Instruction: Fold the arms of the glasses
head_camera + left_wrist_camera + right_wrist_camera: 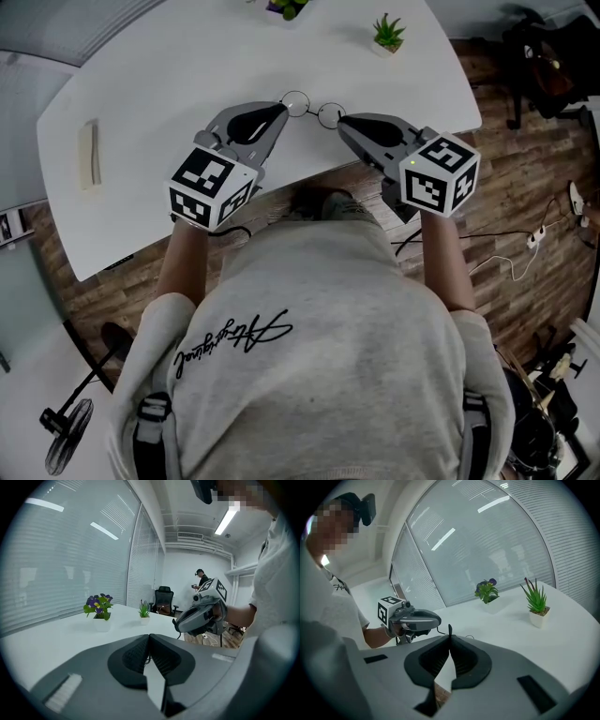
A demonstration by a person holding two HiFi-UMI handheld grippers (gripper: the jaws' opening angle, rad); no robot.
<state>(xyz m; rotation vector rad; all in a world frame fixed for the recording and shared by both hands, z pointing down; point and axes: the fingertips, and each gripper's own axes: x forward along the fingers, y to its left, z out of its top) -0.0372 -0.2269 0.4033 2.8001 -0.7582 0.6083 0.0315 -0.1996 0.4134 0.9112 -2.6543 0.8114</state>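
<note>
**Head view, looking steeply down.** A person (319,375) in a grey shirt stands at the near edge of a white bench (187,84), with one tool in each hand. The left tool (279,112) and the right tool (343,123) point toward each other with their tips near. The glasses (312,109) span the gap between them, over the near edge of the bench. They are thin-rimmed, with two round lenses side by side. The left tool's tip meets the outer rim of one lens, and the right tool's tip meets the outer rim of the other. Whether the glasses touch the bench cannot be told.

**Left tool.** The jaws are pressed together, ribbed pads meeting, and pinch their end of the glasses.

**Right tool.** The jaws are likewise pressed together. In the right gripper view a thin dark sliver of the frame stands up from between the tips.

**Both gripper views.** Each shows the opposite tool close ahead.

**Surroundings.** A small green plant (387,35) stands at the far edge of the bench. A pot of purple flowers (286,7) stands well to its left. A pale flat strip (89,155) lies at the left end of the bench, well apart from the glasses.
</note>
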